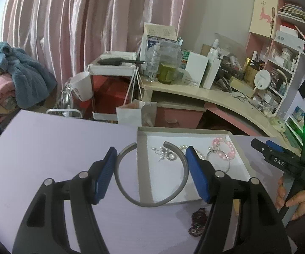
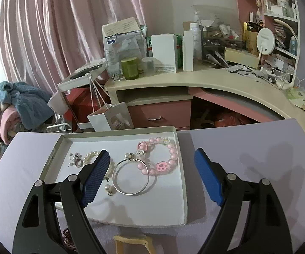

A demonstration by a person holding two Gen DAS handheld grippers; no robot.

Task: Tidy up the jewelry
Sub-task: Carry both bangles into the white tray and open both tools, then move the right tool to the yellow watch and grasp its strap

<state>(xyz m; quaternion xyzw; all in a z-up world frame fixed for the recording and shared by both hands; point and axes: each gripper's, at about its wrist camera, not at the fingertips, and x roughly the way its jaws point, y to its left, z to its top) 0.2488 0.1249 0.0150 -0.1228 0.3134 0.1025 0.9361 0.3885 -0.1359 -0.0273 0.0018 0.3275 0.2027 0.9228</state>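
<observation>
- The left gripper's (image 1: 150, 169) blue pad (image 1: 197, 175) is covering part of the pearl strand (image 1: 183, 147) in the tray (image 1: 142, 160).
- The dark beaded bracelet (image 1: 198, 222) is disappearing behind that gripper's black arm.
- A hand (image 1: 294, 201) is being cut off at the picture's right edge.
- The right gripper's (image 2: 152, 173) pad (image 2: 95, 177) is hiding the lettering beside the pearl earring (image 2: 108, 189).
- A tan clip-like thing (image 2: 131, 243) is running off the bottom edge; its kind is staying unclear.
</observation>
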